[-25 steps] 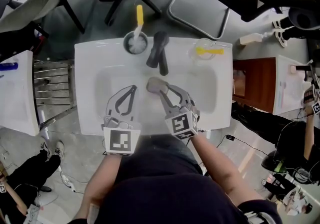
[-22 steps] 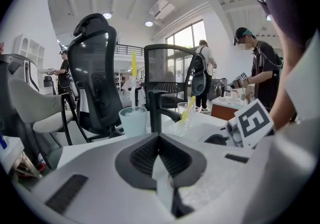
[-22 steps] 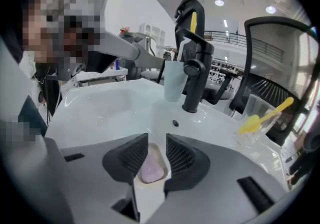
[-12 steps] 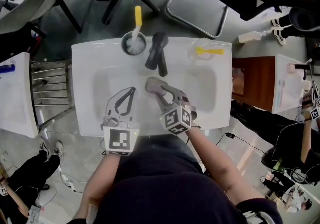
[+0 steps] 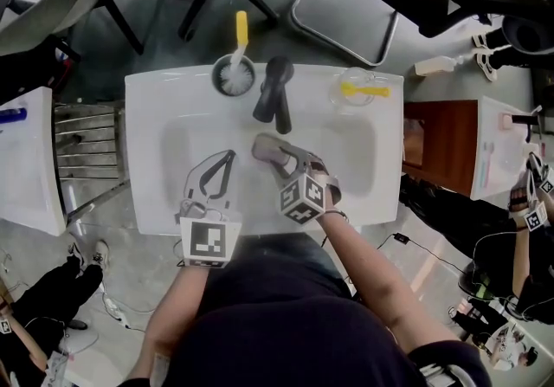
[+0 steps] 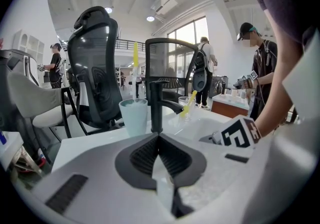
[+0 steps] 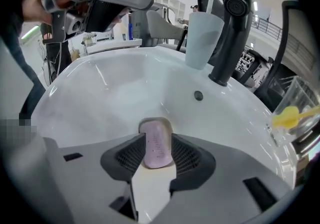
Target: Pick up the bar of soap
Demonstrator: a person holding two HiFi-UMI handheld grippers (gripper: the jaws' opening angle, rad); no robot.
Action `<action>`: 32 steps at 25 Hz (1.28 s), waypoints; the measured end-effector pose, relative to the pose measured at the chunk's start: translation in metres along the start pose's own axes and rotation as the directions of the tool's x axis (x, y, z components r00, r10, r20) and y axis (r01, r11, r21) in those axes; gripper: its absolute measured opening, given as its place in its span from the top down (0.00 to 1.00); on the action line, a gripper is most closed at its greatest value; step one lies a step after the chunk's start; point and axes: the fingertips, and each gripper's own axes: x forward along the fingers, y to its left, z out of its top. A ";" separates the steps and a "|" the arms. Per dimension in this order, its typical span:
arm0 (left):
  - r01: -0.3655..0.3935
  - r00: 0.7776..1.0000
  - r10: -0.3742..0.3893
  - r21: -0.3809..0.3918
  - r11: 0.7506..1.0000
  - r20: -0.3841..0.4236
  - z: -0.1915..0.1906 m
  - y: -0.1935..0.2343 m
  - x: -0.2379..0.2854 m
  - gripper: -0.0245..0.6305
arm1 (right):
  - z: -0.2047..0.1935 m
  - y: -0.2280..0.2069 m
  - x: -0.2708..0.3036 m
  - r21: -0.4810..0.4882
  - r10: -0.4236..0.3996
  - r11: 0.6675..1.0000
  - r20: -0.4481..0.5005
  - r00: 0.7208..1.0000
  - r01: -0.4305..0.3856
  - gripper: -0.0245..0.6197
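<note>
Pink bar of soap point(image 7: 156, 135), lying in the white sink point(image 7: 110, 92), is straddled by the right gripper point(image 7: 158, 147), its jaws just opened for it and not yet clamped; the left gripper point(image 6: 159, 137) is held closed, empty, aside.

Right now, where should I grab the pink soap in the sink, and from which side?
Pinch the soap across its long sides at mid-length, coming down from above: it lies flat on the sink floor, with rounded ends.

Grey left claw point(image 5: 230, 154) and right claw point(image 5: 279, 158) carry black-and-white marker cubes point(image 5: 208, 242).
</note>
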 end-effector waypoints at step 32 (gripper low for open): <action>-0.058 0.996 0.055 -0.044 0.997 -0.070 -0.019 0.032 -0.003 0.96 | -0.019 0.006 0.046 -0.164 0.094 0.976 -0.275 0.957 -0.143 0.68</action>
